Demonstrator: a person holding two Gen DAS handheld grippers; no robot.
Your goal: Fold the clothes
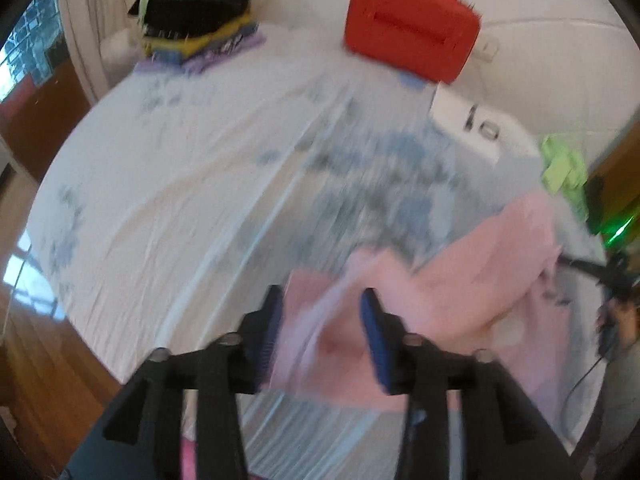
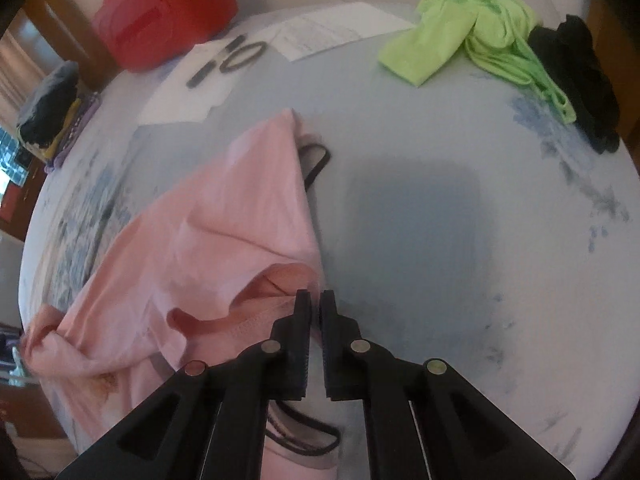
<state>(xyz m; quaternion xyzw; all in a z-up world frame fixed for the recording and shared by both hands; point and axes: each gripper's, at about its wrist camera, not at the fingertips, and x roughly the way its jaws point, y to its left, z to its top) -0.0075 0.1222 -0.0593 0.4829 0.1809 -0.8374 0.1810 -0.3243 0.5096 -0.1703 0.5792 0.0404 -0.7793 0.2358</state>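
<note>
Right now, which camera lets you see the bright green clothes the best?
The right wrist view. There the green clothes lie crumpled in sharp focus on the bed, beside a black garment. The left wrist view shows only a small blurry green patch at its right edge.

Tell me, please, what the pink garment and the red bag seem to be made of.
The pink garment looks like thin, matte knit fabric, probably cotton jersey: it drapes in soft folds and shows a stitched hem. The red bag looks like stiffer matte material, perhaps felt or plastic: it keeps a boxy shape and its handle stands up. Blur leaves this open.
</note>
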